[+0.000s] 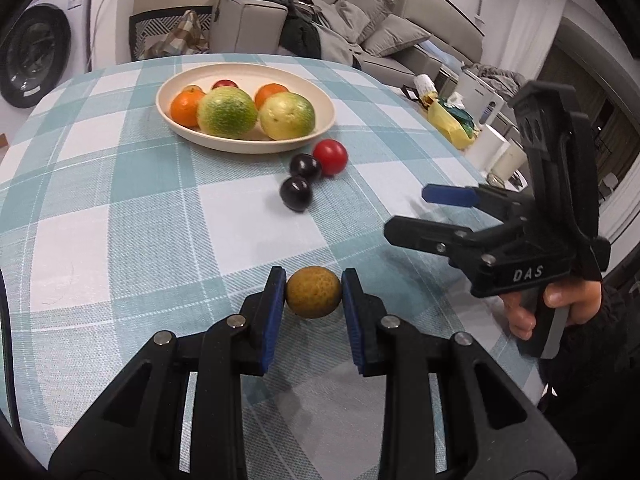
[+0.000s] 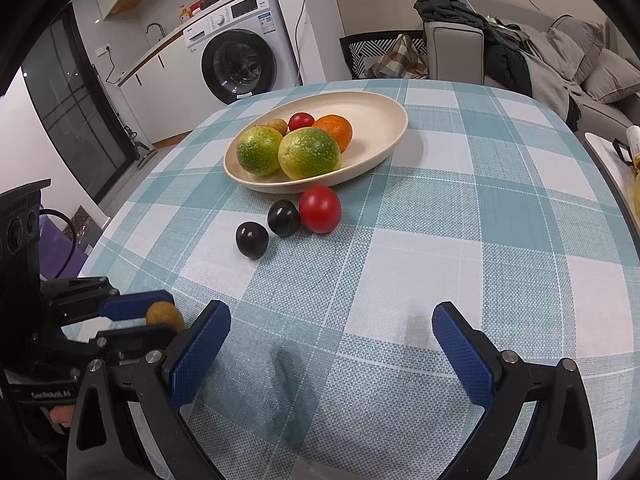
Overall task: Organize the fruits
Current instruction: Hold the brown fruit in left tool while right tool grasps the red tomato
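The left gripper [image 1: 314, 296] is clenched on a small brownish-yellow fruit [image 1: 314, 291], blue pads pressing its two sides at the widest part, near the table's [image 1: 120, 216] front edge. It looks light and firm, with a rough, speckled skin that should resist slipping, though a hard squeeze could bruise it. The right gripper [image 2: 330, 344] hovers released, nothing between its fingers. Toward the far edge, the cream plate [image 1: 168, 114] holds oranges and green fruits; two dark plums [image 1: 296, 194] and a red tomato [image 1: 330, 157] wait beside its rim.
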{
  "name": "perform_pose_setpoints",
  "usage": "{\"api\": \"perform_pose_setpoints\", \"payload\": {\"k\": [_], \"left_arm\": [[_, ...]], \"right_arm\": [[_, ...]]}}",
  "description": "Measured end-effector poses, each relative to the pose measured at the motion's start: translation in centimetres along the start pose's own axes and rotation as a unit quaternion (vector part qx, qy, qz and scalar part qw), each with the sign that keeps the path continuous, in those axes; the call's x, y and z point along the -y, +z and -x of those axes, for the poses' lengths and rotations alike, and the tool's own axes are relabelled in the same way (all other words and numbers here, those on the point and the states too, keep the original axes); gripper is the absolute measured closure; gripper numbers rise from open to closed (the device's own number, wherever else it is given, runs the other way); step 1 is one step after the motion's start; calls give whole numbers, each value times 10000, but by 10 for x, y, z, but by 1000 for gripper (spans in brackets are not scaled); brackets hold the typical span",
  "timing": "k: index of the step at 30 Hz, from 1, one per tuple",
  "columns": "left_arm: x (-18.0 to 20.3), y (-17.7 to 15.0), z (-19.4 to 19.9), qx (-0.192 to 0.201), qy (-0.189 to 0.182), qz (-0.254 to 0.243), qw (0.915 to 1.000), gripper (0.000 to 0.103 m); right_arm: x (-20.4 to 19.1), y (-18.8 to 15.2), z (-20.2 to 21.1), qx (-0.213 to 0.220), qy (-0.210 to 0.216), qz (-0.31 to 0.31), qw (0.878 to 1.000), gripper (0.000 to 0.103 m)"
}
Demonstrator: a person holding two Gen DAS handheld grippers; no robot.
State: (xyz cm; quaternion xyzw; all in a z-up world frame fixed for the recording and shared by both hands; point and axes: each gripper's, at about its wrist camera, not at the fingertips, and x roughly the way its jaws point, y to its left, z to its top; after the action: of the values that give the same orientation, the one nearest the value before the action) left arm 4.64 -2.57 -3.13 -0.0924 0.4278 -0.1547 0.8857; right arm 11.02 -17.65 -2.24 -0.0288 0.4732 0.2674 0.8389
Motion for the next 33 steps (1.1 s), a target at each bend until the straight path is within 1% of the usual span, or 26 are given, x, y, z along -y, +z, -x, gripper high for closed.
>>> {"api": "perform_pose_setpoints", "payload": {"k": [5, 11, 13, 15, 18, 22, 24, 25, 26, 27, 29, 33], "left_arm": [[-12, 7, 1, 108, 149, 188, 9997, 78], [-20, 18, -4, 157, 331, 280, 9989, 78], [-24, 21, -5, 176, 370, 332, 9986, 78], [-27, 23, -6, 189, 405, 375, 9983, 78], [-30, 28, -9, 217, 465, 401, 9979, 78], [-33, 34, -12, 248, 529, 428, 9974, 78], [-35, 37, -14, 260, 571, 444, 9970, 78], [-36, 38, -15, 262, 585, 450, 9969, 78], [-37, 40, -16, 269, 598, 457, 9968, 78], [-39, 40, -16, 279, 607, 466, 9967, 78], [-41, 43, -17, 289, 629, 491, 9964, 78], [-43, 45, -18, 287, 671, 498, 9961, 78]], "right_arm": [[1, 5, -3, -59, -63, -11, 10000, 0], [2, 15, -3, 46, 74, -39, 10000, 1], [3, 19, -3, 72, 92, -40, 9999, 4], [4, 23, -3, 88, 116, -23, 9999, 12], [7, 28, -5, 103, 151, -22, 9998, 19], [10, 34, -11, 91, 225, -68, 9997, 21], [12, 37, -14, 82, 287, -71, 9995, 28], [12, 38, -16, 89, 305, -75, 9995, 29], [12, 40, -18, 84, 332, -85, 9994, 32], [12, 42, -19, 97, 346, -92, 9993, 37], [12, 44, -22, 119, 381, -110, 9991, 41], [9, 49, -28, 96, 415, -81, 9991, 51]]}}
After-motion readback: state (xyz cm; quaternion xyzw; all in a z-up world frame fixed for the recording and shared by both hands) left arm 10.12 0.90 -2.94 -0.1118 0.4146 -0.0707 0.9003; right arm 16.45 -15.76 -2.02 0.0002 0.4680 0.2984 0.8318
